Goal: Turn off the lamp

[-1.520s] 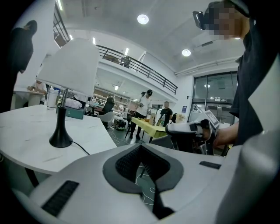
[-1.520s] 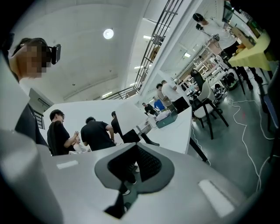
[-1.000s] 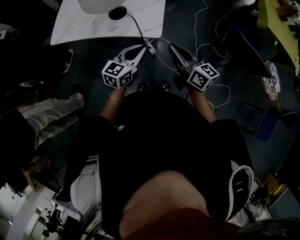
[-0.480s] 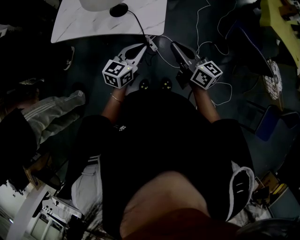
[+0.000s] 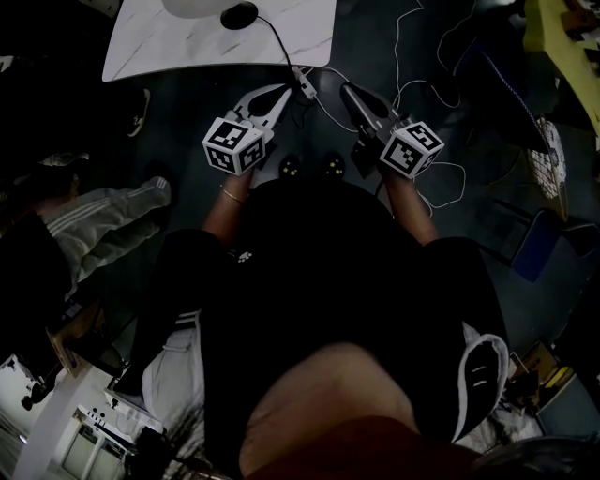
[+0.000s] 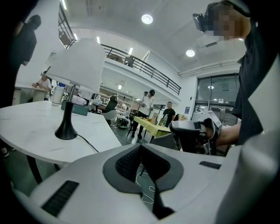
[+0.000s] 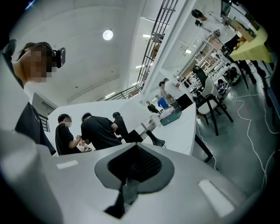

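The lamp stands on a white marble table (image 5: 169, 52) at the top of the head view, with a black base (image 5: 238, 15) and a white shade (image 5: 192, 7). Its black cord runs off the table edge to a small inline switch (image 5: 303, 87). My left gripper (image 5: 287, 89) is shut, its tips right beside that switch. About a hand's width to the right, my right gripper (image 5: 345, 92) is also shut and holds nothing. In the left gripper view the lamp (image 6: 81, 65) stands ahead at the left, beyond the shut left gripper (image 6: 141, 148). The right gripper (image 7: 135, 148) faces the table's far side.
White cables (image 5: 441, 178) loop over the dark floor to the right of the right gripper. A yellow table (image 5: 562, 37), a mesh basket (image 5: 544, 159) and a blue chair (image 5: 534, 248) stand at the right. A seated person's striped trouser leg (image 5: 103, 225) lies at the left.
Both grippers keep their places beside the cord. The striped trouser leg at the left has shifted a little.
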